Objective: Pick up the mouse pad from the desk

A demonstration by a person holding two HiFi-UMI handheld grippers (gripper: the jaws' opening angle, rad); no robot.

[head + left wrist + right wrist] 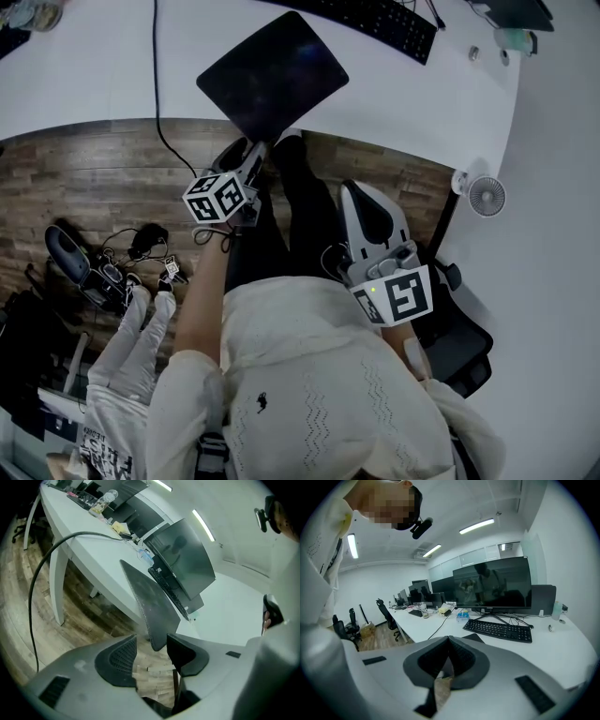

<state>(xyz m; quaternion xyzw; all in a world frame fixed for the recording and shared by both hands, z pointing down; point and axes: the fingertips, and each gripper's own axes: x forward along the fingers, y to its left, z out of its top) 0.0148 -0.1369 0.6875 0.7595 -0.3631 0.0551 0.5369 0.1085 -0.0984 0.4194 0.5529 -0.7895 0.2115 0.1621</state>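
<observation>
The black mouse pad hangs tilted over the near edge of the white desk. My left gripper is shut on its near corner. In the left gripper view the mouse pad stands on edge in the air, with its lower corner between the jaws of the left gripper. My right gripper is lower, off the desk beside the person's legs, shut and empty. In its own view the right gripper shows its pads pressed together.
A black keyboard and a monitor stand at the back of the desk. A black cable runs over the desk's edge to the wooden floor. A small white fan sits at the right, and a chair base with cables at the left.
</observation>
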